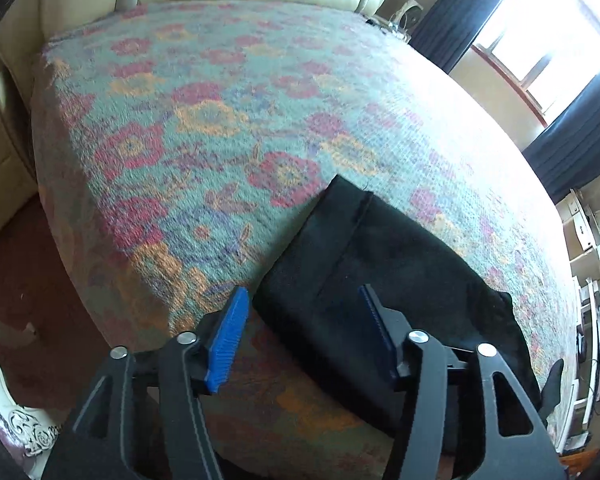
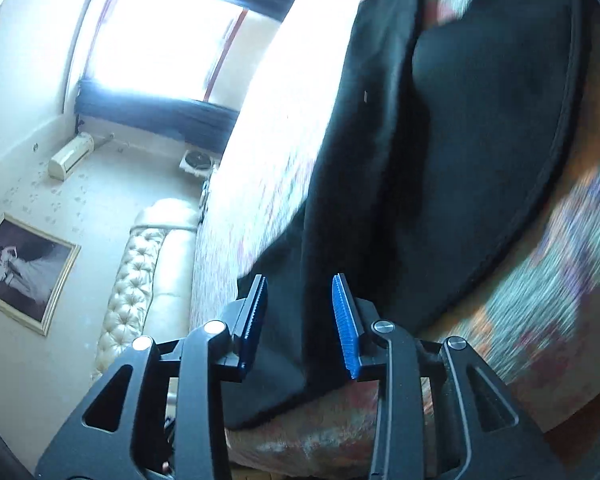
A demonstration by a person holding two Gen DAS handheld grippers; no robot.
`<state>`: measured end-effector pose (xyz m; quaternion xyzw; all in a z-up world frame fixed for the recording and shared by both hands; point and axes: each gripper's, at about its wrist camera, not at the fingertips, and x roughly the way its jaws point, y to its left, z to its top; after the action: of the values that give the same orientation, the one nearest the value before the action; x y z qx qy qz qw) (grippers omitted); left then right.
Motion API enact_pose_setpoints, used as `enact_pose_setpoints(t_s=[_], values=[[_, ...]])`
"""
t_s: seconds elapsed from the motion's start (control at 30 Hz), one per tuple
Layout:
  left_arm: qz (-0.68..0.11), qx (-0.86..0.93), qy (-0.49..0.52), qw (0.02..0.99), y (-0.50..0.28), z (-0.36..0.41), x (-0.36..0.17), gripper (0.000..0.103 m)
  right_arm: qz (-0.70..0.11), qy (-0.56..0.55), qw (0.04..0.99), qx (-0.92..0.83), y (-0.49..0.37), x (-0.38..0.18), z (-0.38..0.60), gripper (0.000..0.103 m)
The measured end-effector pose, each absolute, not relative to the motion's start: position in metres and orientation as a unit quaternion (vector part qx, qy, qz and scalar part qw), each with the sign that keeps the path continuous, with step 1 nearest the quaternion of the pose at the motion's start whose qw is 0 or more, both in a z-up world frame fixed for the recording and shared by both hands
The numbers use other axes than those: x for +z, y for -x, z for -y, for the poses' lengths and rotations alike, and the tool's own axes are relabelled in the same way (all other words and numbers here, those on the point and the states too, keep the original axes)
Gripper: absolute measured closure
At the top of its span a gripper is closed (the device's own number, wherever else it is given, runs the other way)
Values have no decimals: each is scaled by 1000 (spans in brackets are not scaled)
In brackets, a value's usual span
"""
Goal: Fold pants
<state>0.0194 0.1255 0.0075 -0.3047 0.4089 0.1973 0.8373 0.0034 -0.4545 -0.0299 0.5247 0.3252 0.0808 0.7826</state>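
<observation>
Floral bedspread [image 1: 220, 120] | black pants [image 1: 380, 248] folded | left tool [image 1: 304, 304] released | right tool [image 2: 300, 292] released

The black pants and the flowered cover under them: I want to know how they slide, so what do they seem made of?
The black folded pants look like a matte woven cloth, with a stitched seam and no sheen; the exact fibre is unclear. The flowered teal, red and orange bed cover looks like a thick, fuzzy knit or pile textile: its surface is nubbly and the pattern edges are soft.
</observation>
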Motion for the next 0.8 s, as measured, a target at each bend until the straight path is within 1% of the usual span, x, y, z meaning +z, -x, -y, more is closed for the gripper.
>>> enact_pose_setpoints(t_s=[0.03, 0.07, 0.1, 0.13, 0.17, 0.2, 0.23, 0.3, 0.37, 0.63, 0.67, 0.7, 0.73, 0.77, 0.8], values=[[-402, 185, 300, 845, -21, -121, 11, 34, -318, -520, 790, 62, -7, -18, 476, 60], [-400, 169, 296, 851, -25, -119, 13, 30, -305, -522, 796, 38, -9, -6, 502, 59], [-399, 152, 290, 856, -28, -115, 14, 27, -284, -531, 798, 22, -10, 5, 527, 57], [-399, 139, 284, 861, -32, -108, 15, 27, -271, -535, 800, 11, -13, 13, 553, 50], [-398, 123, 278, 866, -35, -102, 16, 26, -267, -530, 804, -8, -17, 21, 580, 47], [-399, 103, 272, 870, -40, -96, 15, 24, -273, -516, 812, -13, -23, 26, 602, 45], [-401, 81, 268, 872, -45, -90, 14, 21, -289, -495, 819, -8, -33, 27, 623, 40], [-410, 34, 272, 870, -53, -80, 8, 20, -341, -449, 826, -15, -46, 20, 660, 39], [-428, 2, 283, 858, -62, -74, -1, 20, -380, -429, 820, -22, -51, 2, 690, 39], [-463, -25, 338, 819, -75, -77, -41, 20, -446, -365, 816, -46, -52, -63, 743, 39], [-460, -26, 340, 820, -74, -77, -43, 20, -452, -366, 813, -37, -54, -70, 745, 41], [-455, -29, 341, 822, -72, -77, -43, 20, -456, -358, 814, -33, -57, -72, 744, 46], [-447, -32, 345, 825, -69, -78, -43, 20, -464, -346, 815, -24, -60, -74, 742, 74], [-443, -32, 350, 825, -68, -78, -45, 20, -475, -337, 812, -15, -63, -75, 740, 93], [-438, -32, 354, 825, -66, -79, -46, 20, -477, -329, 815, -7, -65, -74, 739, 93]])
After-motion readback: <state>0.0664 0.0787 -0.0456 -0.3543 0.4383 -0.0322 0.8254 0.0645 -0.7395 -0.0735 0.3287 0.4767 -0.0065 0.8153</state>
